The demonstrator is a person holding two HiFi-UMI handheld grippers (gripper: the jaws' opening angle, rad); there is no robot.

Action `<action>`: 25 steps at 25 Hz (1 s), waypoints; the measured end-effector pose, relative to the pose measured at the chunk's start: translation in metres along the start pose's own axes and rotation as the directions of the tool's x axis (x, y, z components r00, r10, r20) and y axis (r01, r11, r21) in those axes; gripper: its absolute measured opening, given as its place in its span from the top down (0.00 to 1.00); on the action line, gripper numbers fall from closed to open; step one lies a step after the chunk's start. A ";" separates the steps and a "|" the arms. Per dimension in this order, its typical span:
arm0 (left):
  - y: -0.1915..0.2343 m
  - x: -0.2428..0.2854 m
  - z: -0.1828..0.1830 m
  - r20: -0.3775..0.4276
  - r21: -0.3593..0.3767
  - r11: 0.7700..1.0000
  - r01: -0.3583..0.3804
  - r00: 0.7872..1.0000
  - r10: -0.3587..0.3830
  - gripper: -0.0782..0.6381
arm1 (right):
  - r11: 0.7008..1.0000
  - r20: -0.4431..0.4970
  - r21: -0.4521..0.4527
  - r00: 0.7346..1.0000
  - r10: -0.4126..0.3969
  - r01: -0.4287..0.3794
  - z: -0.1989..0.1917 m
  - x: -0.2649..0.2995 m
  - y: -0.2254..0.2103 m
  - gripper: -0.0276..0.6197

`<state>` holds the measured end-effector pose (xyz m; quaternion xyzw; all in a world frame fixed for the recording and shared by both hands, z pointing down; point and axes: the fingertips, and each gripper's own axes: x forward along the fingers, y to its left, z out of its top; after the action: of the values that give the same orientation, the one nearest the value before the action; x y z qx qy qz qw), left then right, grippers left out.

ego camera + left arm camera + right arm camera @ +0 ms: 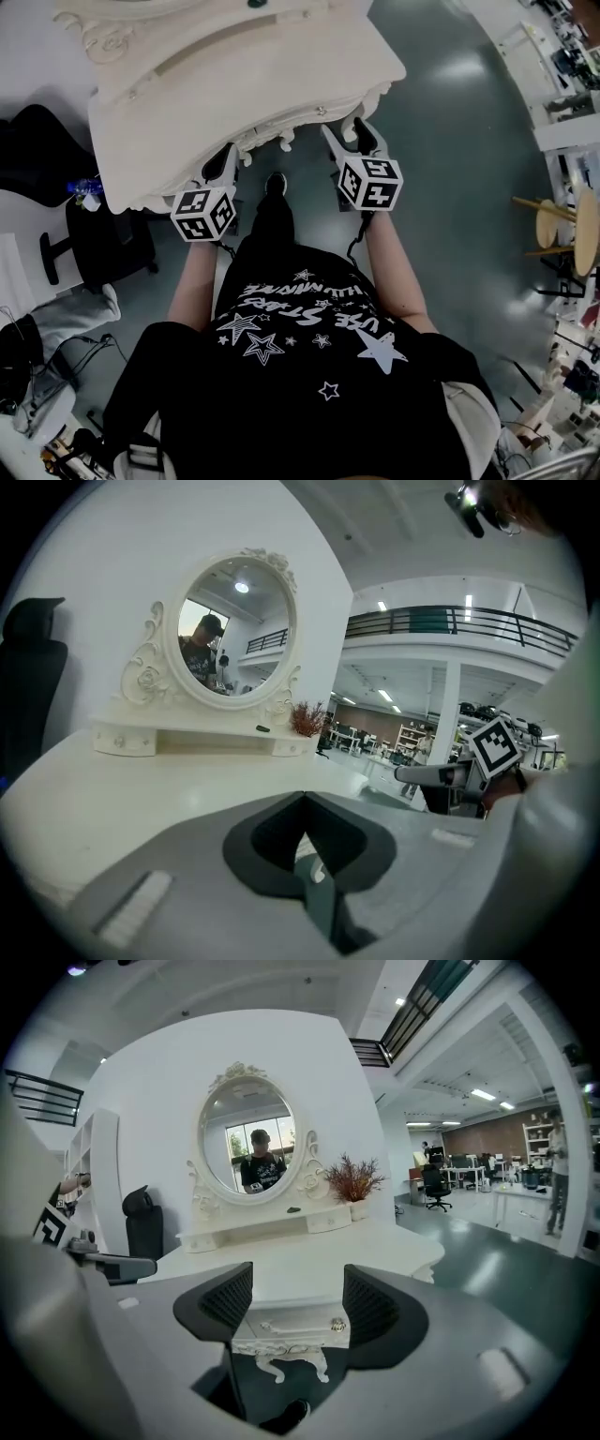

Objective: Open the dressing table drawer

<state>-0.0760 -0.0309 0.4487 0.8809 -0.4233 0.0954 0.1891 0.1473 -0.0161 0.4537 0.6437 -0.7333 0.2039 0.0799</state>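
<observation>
- We face the cream dressing table (234, 84) with a claw in each hand, both held close to its front edge.
- The drawer (286, 1321) sits in the carved front just under the tabletop (309, 1265). It is shut, its face level with the trim around it.
- Its small round knob (337, 1324) shows towards the right end of the drawer face.
- Our right claw (298, 1286) has its jaws set apart and grips nothing. In the right gripper view the drawer face and knob show in the gap between the two pads. The knob lies nearer the right-hand pad and is apart from it.
- Our left claw (305, 797) has its jaws brought together, with the tips meeting. A pale sliver shows through the opening behind the tips, and we cannot tell what it is.
- The left claw's camera sits above the tabletop and looks across it to the oval mirror (234, 635) at the back.
- In the head view the left claw is at the table's front left and the right claw at its front right. Our shoe (275, 183) is on the grey floor (450, 141) between them.
- A reddish dried plant (353, 1180) stands just right of the mirror.
- A black office chair (94, 244) stands to the left of the table.
</observation>
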 end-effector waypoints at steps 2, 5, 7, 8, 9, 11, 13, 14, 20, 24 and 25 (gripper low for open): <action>0.012 0.025 0.012 0.005 -0.006 1.000 0.007 1.000 -0.007 0.89 | 1.000 -0.009 -0.007 1.000 -0.003 0.003 0.011 0.025 -0.007 0.47; 0.032 0.065 0.030 0.008 -0.013 1.000 0.017 1.000 -0.017 0.89 | 1.000 -0.022 -0.023 1.000 -0.010 0.009 0.030 0.070 -0.019 0.47; 0.046 0.092 0.040 -0.002 -0.008 1.000 0.026 1.000 -0.026 0.89 | 0.999 -0.034 -0.032 0.999 -0.016 0.015 0.040 0.100 -0.024 0.47; 0.052 0.104 0.044 -0.008 -0.007 1.000 0.030 1.000 -0.030 0.89 | 0.999 -0.041 -0.035 0.999 -0.023 0.022 0.045 0.115 -0.028 0.47; 0.058 0.116 0.048 -0.015 -0.007 0.999 0.035 0.999 -0.035 0.89 | 0.999 -0.047 -0.036 0.998 -0.032 0.030 0.049 0.129 -0.031 0.47; 0.070 0.138 0.057 -0.027 -0.008 0.999 0.046 0.999 -0.046 0.89 | 0.998 -0.062 -0.035 0.997 -0.044 0.042 0.057 0.156 -0.036 0.47; 0.082 0.159 0.063 -0.042 -0.005 0.998 0.056 0.998 -0.056 0.89 | 0.998 -0.078 -0.034 0.996 -0.051 0.048 0.063 0.182 -0.040 0.47; 0.088 0.169 0.066 -0.049 -0.004 0.998 0.060 0.997 -0.060 0.89 | 0.998 -0.087 -0.035 0.995 -0.054 0.051 0.065 0.195 -0.042 0.47; 0.110 0.222 0.073 -0.086 -0.006 0.996 0.090 0.992 -0.091 0.89 | 0.996 -0.146 -0.042 0.986 -0.080 0.075 0.073 0.263 -0.062 0.47; 0.128 0.251 0.077 -0.097 -0.025 0.997 0.077 0.992 -0.079 0.89 | 0.996 -0.182 -0.033 0.979 -0.091 0.086 0.077 0.303 -0.078 0.48; 0.132 0.256 0.079 -0.100 -0.032 0.997 0.074 0.992 -0.077 0.89 | 0.995 -0.189 -0.035 0.977 -0.094 0.089 0.078 0.311 -0.080 0.49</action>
<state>-0.0192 -0.3206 0.4945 0.8875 -0.3810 0.1265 0.2260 0.1876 -0.3380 0.5170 0.6533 -0.6945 0.2508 0.1676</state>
